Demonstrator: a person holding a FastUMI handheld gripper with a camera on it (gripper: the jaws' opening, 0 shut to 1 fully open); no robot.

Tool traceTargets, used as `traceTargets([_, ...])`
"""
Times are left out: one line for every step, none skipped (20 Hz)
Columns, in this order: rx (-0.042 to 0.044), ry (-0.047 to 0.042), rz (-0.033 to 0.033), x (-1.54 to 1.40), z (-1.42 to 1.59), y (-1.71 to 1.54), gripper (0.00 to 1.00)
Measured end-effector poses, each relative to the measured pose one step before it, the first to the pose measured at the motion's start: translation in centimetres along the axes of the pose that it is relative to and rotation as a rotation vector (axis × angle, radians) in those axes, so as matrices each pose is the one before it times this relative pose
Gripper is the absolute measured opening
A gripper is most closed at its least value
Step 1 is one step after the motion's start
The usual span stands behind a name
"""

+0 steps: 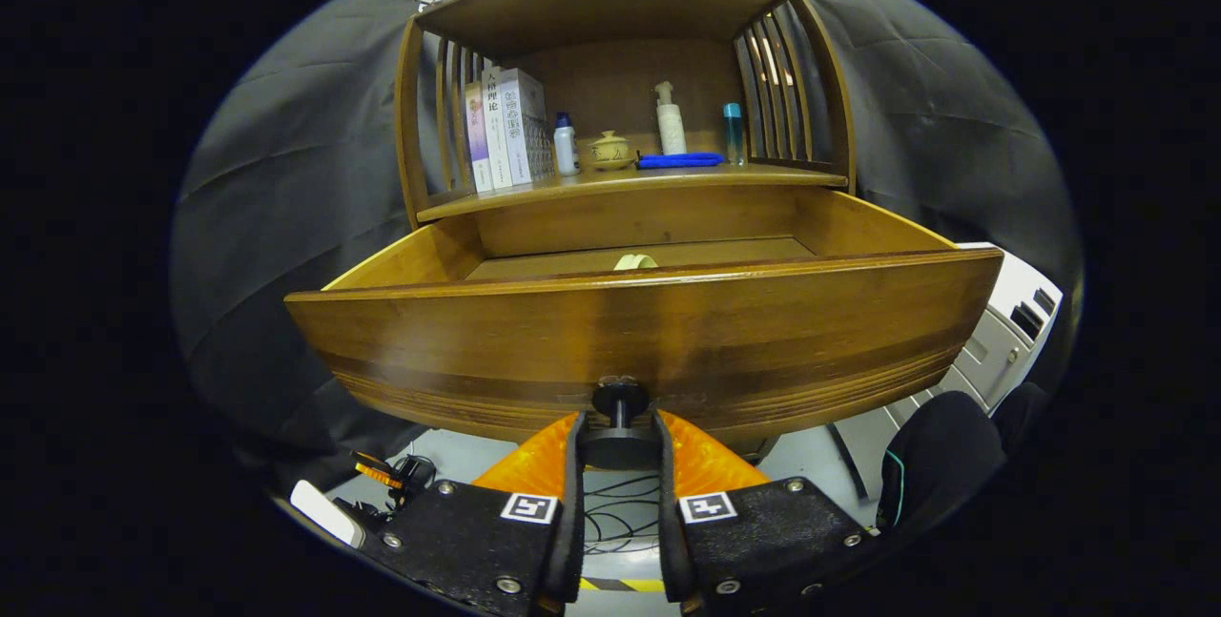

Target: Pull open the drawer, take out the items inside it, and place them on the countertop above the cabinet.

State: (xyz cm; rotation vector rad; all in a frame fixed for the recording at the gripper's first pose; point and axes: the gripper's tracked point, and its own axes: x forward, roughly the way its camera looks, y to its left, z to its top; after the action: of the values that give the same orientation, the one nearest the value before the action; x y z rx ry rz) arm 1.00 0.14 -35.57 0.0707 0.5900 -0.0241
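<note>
— Tongs (618, 450) closed on the round dark knob (620, 400); we see the glossy wooden drawer (649, 331) pulled open.

— Inside, one pale curved item (635, 261); above, we count three books (506, 126), three bottles (671, 121).

Wooden drawer (639, 331) pulled open, pale item (635, 261) inside

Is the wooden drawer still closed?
No, the wooden drawer is pulled out, with the gripper shut on its round dark knob.
</note>
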Motion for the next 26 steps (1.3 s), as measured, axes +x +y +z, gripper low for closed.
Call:
traceTargets([-0.00764,-0.00679,0.00956,-0.428,0.078,-0.063,0.41])
traceTargets([0.00846,-0.03379,0.01916,-0.415,0.683,0.555,0.52])
traceTargets([0.01979,-0.03996,0.0112,-0.794,1.285,0.322,0.64])
traceTargets([0.01681,-0.03308,-0.00216,-0.734,1.472,-0.047,0.75])
traceTargets([0.00606,-0.0231,-0.00937,-0.535,1.435,-0.168,0.86])
traceTargets([-0.00403,-0.01648,-0.00511,-0.342,1.521,-0.035,0.97])
traceTargets([-0.00889,-0.01073,-0.00342,-0.037,1.58,-0.041,0.97])
traceTargets([-0.01012,-0.01246,-0.01243,0.054,1.534,-0.186,0.96])
traceTargets([-0.0079,-0.00535,-0.01594,0.38,1.57,-0.341,0.96])
traceTargets([-0.00525,0.00063,-0.01183,0.228,1.189,-0.212,0.96])
traceTargets([0.00449,0.01129,-0.00854,0.418,1.153,-0.139,0.96])
traceTargets([0.01656,0.0028,-0.01049,0.372,1.29,-0.137,0.96])
traceTargets([0.02607,-0.00238,-0.00734,0.759,1.428,0.06,0.96])
traceTargets([0.0316,0.00625,-0.01863,0.811,0.996,-0.201,0.96])
traceTargets([0.03106,0.01409,-0.01649,0.914,0.706,-0.199,0.96])
traceTargets([0.02732,0.01745,-0.01516,0.892,0.475,-0.266,0.96])
traceTargets([0.02113,0.02492,-0.01295,0.934,0.276,-0.068,0.96])
traceTargets([0.01443,0.02377,-0.01184,0.723,0.089,0.054,0.96])
traceTargets([0.00445,0.02367,-0.01072,0.858,0.122,0.06,0.96])
traceTargets([-0.00449,0.02727,-0.01326,0.662,-0.015,-0.051,0.96])
traceTargets([-0.00919,0.024,-0.01043,0.845,0.121,0.178,0.96])
traceTargets([-0.01097,0.02558,-0.00857,0.734,-0.041,0.191,0.96])
traceTargets([-0.01018,0.02458,-0.00929,0.937,-0.015,0.222,0.96])
traceTargets([-0.01115,0.02793,-0.00649,0.714,-0.263,0.3,0.96])
traceTargets([-0.00383,0.02769,-0.01276,0.782,-0.19,0.216,0.96])
traceTargets([-0.00807,0.03076,-0.00603,0.586,-0.461,0.278,0.96])
